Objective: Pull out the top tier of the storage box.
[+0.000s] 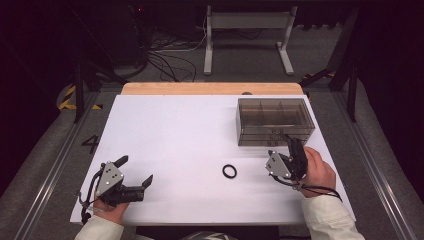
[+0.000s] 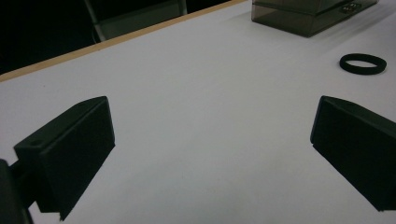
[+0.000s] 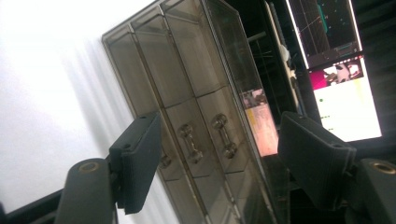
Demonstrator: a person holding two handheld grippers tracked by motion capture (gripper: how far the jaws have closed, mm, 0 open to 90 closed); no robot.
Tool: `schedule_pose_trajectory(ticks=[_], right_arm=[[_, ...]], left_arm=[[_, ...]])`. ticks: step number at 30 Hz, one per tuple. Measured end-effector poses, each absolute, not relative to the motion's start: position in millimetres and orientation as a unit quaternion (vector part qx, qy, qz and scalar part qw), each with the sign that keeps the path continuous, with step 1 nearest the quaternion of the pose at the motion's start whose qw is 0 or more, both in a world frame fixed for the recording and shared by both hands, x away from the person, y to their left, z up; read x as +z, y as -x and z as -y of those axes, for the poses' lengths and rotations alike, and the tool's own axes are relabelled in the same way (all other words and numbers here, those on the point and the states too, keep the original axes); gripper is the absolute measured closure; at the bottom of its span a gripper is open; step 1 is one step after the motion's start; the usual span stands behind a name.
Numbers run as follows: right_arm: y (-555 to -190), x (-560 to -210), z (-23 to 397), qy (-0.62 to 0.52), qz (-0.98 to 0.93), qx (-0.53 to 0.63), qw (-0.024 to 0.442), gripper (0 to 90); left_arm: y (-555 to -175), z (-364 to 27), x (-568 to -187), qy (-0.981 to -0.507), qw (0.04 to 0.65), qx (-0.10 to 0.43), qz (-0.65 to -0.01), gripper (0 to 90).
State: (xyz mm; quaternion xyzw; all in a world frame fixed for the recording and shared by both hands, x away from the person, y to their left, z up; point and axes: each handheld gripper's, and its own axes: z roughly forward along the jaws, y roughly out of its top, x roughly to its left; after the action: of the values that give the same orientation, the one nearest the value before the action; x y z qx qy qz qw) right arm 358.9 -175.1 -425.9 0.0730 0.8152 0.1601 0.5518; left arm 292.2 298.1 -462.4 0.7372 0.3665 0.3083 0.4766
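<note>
Since the right gripper lines up on the smoky drawer box, fingers spread around its little handles but touching nothing, I'd guess a drawer-pull grab's coming. Left gripper, fingers apart, idles well away from it; black ring lies near it on the bench.

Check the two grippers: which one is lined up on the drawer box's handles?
The right gripper. Its open jaws straddle the small drawer handles on the front of the smoky drawer box. The left gripper sits open over bare white table, far from the box.
</note>
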Motion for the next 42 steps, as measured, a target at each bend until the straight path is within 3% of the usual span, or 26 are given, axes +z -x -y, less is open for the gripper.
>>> schedule_pose_trajectory(ticks=[42], right_arm=[[-383.2,-457.8,167.2,0.025,-0.759,0.01,0.65,60.8]], left_arm=[[-292.3,-297.3,-462.6,-0.739,0.477,0.306,-0.364,0.5]])
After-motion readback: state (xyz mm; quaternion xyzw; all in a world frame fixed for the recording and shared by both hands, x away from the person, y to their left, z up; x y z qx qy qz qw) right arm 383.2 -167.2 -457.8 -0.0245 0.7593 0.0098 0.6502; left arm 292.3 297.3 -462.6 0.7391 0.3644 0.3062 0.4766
